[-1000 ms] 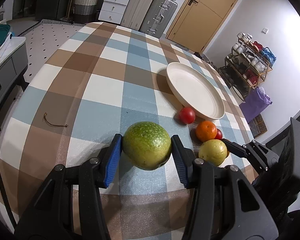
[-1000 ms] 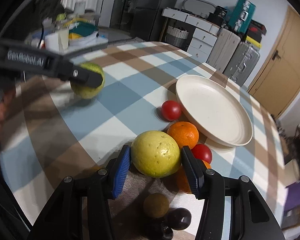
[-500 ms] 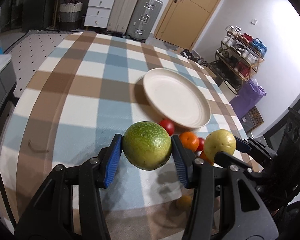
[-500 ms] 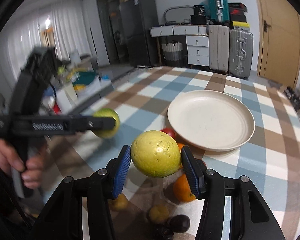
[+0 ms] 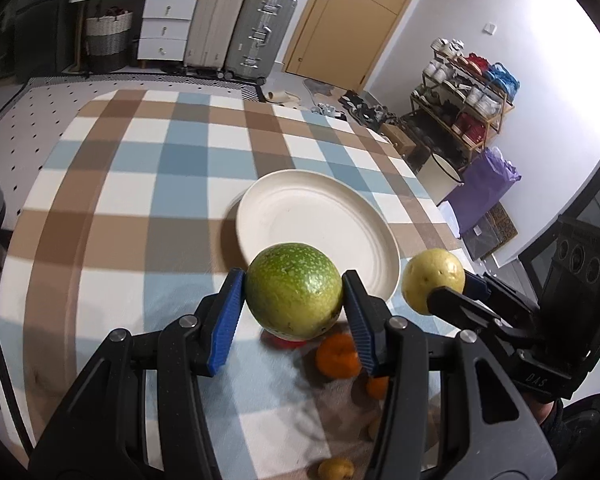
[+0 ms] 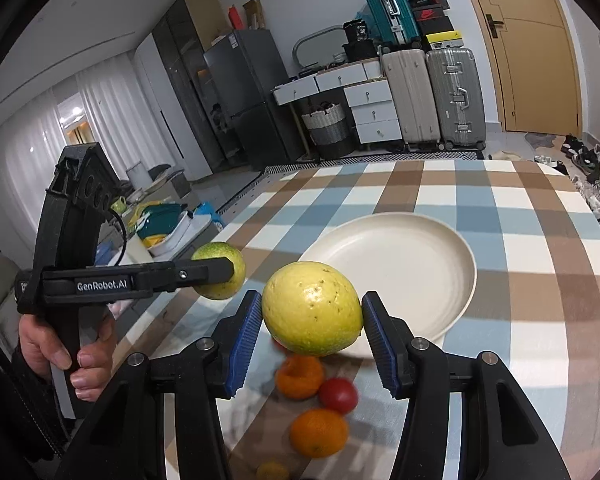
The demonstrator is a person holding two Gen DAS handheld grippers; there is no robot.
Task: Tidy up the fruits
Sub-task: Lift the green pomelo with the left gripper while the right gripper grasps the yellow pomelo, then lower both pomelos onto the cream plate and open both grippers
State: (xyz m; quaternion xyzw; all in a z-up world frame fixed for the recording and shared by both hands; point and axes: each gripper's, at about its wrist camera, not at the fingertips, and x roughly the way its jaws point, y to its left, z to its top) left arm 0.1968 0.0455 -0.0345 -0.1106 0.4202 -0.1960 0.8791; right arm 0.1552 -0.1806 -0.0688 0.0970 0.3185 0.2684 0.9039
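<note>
The left gripper [image 5: 294, 310] has its jaws clamped on a green speckled fruit [image 5: 294, 291], blue pads pressed to both sides, and the fruit is carried in the air above the desk [image 5: 148, 184], which is covered by a checked cloth of blue, brown and white. The right gripper [image 6: 310, 332] has its jaws clamped likewise on a yellow fruit [image 6: 311, 308], also clear of the desk surface. In the left wrist view the yellow fruit sits just to the right of the green one, at about the same height. A cream plate [image 6: 400, 268] lies on the desk beyond both fruits, toward the far right corner, with nothing visible on it; both held fruits are on the near side of the plate's rim, and whether either overhangs the rim cannot be told. Below the raised fruits, near the desk's near edge, loose fruit lies on the cloth: an orange [image 6: 300, 376], a red tomato [image 6: 339, 395] just beside it, a second orange [image 6: 319, 432] nearer the edge, and a small yellow fruit [image 6: 272, 472] at the very edge of view. These are blurred. A person's hand [image 6: 66, 354] grips the left gripper's handle in the right wrist view. Suitcases [image 6: 432, 96] and a white drawer unit [image 6: 364, 108] stand against the far wall.
</note>
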